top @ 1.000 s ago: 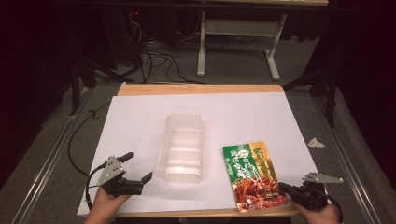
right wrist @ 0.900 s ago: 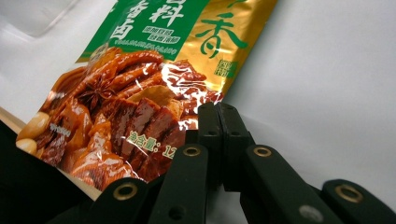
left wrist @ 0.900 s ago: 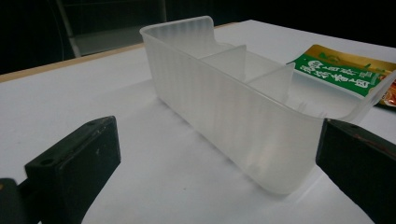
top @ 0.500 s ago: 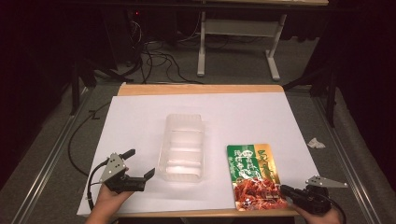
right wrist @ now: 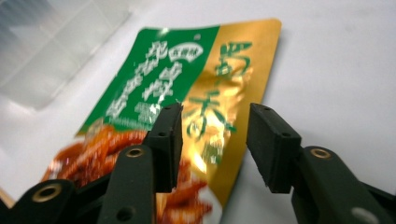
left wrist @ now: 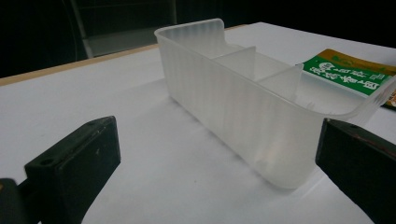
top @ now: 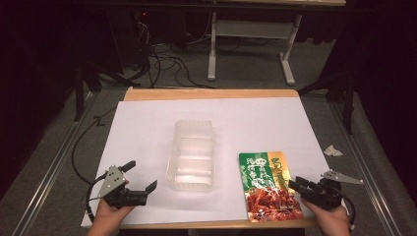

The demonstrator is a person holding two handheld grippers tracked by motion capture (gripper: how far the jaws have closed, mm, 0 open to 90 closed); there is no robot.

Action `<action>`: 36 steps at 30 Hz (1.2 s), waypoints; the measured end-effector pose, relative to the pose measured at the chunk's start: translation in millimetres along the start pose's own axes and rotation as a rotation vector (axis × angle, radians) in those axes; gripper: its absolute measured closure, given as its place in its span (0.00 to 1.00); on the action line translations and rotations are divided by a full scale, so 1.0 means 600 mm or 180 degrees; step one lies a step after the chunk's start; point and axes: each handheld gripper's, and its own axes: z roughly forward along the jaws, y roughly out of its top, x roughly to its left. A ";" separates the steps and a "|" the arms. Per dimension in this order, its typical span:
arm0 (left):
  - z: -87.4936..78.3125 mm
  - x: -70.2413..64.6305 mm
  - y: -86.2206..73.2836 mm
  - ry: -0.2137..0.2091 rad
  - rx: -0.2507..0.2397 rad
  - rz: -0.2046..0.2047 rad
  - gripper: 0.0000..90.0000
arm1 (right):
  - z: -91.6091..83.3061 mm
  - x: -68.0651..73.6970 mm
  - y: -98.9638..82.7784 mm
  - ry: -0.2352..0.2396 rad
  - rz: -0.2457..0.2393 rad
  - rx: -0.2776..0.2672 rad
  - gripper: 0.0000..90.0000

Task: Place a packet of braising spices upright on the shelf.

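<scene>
Resting flat near the desk's (top: 147,118) front edge, a snack packet (top: 268,186) lies just right of a clear plastic tray (top: 192,155).
The right gripper (top: 300,188) sits at the packet's right edge, its jaws just opened and clear of the foil; the left gripper (top: 140,178), jaws wide apart, faces the tray's near corner.

Bright white table (top: 147,128), dark surroundings, blurred glary snack packet (right wrist: 187,93).

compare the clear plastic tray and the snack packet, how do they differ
The tray is see-through, colourless and walled, with dividers; the snack packet is flat, opaque, and printed green, gold and red. The tray sits mid-table; the packet lies at the near right edge. Both rest on the white sheet.
</scene>
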 end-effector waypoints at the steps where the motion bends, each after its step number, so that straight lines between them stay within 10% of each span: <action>1: -0.005 0.000 -0.002 0.0015 -0.0003 -0.0019 0.01 | 0.016 -0.005 0.014 0.0020 0.0049 -0.0033 0.58; 13: -0.012 -0.001 -0.007 0.0021 0.0034 -0.0017 0.01 | 0.098 -0.038 0.093 0.0083 0.0344 -0.0129 0.49; 24: -0.017 0.001 -0.008 0.0025 -0.0002 -0.0040 0.01 | 0.134 -0.069 0.098 -0.0038 0.0570 0.0068 0.48; 36: -0.013 -0.002 -0.009 -0.0007 0.0028 -0.0020 0.01 | 0.128 -0.076 0.087 0.0474 0.0744 0.0156 0.56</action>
